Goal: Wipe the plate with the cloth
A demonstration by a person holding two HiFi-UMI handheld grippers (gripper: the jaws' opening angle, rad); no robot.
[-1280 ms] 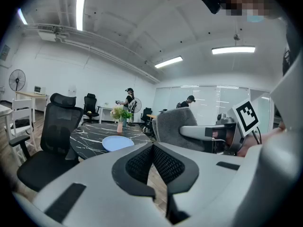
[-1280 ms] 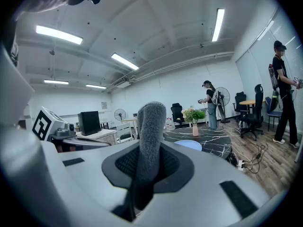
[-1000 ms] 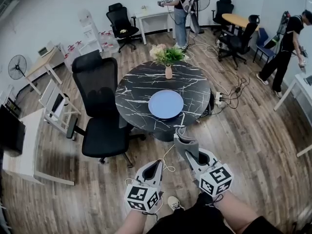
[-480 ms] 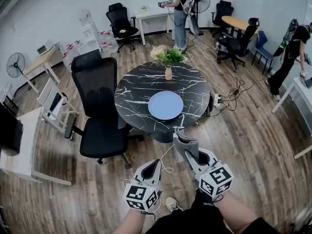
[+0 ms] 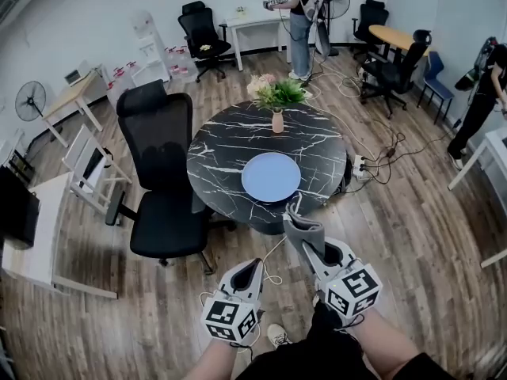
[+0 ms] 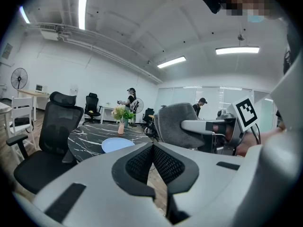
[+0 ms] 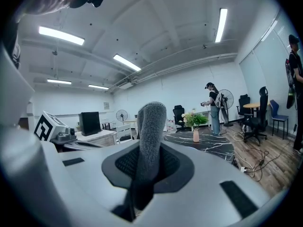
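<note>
Grey cloth (image 7: 150, 136) stands upright between the jaws of the right tongs (image 5: 298, 222), which are clamped on it. A rounded fold sticks out past the tips. The left tongs (image 6: 152, 149) are closed tight, jaw against jaw, with nothing between them.

In the head view both tongs sit in the lower part of the frame, the left just below centre-left and the right a little higher at centre-right. The pale blue plate (image 5: 271, 176) lies flat in the middle of the frame, on the near side of the round black marble-patterned bench (image 5: 226, 145). A vase of flowers (image 5: 277, 101) stands behind it, toward the top.

The end of the cloth reaches about as far as the bench's near rim in the picture. It is not over the plate and does not touch it.

As I judge it, only the first part is done: the cloth is in hand. The wiping has not yet begun. What is left is to carry the cloth over the plate, lower it onto the surface and sweep it across. Whether the plate has any dirt on it cannot be made out.
</note>
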